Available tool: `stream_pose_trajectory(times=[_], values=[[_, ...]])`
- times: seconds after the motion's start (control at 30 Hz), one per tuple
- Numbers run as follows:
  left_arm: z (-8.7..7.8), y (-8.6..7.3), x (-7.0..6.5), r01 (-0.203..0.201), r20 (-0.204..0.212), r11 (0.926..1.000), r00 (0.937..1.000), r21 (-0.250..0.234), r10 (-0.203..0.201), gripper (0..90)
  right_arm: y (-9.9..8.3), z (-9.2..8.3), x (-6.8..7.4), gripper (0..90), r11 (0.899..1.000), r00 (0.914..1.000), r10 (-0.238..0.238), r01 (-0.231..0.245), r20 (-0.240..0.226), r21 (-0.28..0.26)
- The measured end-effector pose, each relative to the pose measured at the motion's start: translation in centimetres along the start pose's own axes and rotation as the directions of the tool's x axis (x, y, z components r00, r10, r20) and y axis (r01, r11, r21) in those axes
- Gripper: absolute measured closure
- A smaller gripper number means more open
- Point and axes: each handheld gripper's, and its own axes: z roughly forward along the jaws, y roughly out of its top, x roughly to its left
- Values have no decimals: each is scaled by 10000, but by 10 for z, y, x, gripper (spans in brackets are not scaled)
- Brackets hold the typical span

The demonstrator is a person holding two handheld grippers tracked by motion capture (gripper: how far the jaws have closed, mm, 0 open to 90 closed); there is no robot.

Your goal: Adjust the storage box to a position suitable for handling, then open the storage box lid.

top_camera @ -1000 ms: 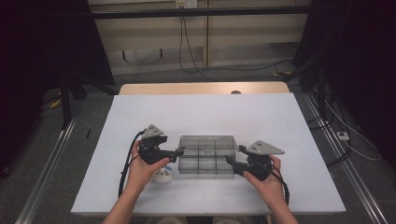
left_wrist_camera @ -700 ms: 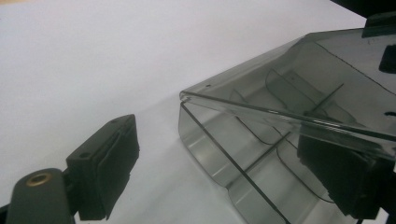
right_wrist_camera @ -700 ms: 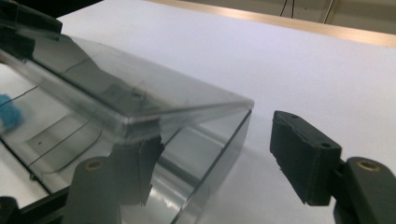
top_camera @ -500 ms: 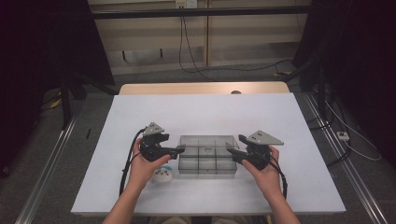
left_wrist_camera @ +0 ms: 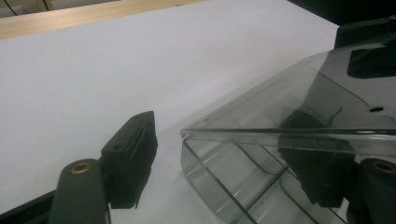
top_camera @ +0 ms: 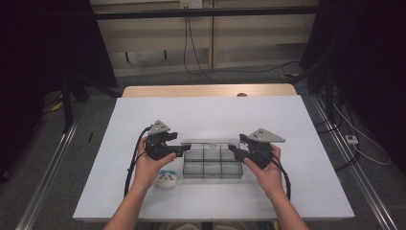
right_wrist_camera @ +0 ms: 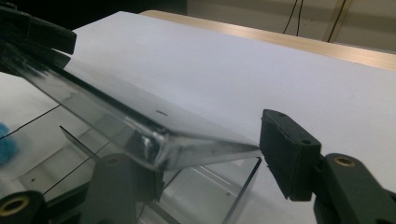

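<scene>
High view has both grippers, left (top_camera: 183,149) and right (top_camera: 231,149), closing on the half-raised lid (top_camera: 209,142) of the clear compartment box (top_camera: 212,164) mid-table, jaws straddling its corners without pinching yet, so uneven squeezing might skid the box

a compartment box (top_camera: 213,160) sits mid-table (top_camera: 201,115), a small toy (top_camera: 167,179) to its left.

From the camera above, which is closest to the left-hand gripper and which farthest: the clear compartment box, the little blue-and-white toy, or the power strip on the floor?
From the left gripper:
1. Clear compartment box, at its jaws, just to its right.
2. Blue-and-white toy, on the table just below it, beside the left hand.
3. Power strip, on the floor past the table's right edge.
</scene>
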Motion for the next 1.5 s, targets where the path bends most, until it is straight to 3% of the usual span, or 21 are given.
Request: stream_pose_trajectory(times=[0.6,1.13,1.5], values=[[7,9,-2,53,94,10000,9999,51,-53,330,2,6,-1,438,9993,9994,342,-342,-22,-167],[9,14,0,424,261,9990,9988,-172,-420,348,5,13,-3,440,9987,9989,461,-459,76,-199],[10,19,2,487,29,9980,9988,-409,-486,347,11,19,-3,440,9989,9987,450,-447,238,-155]])
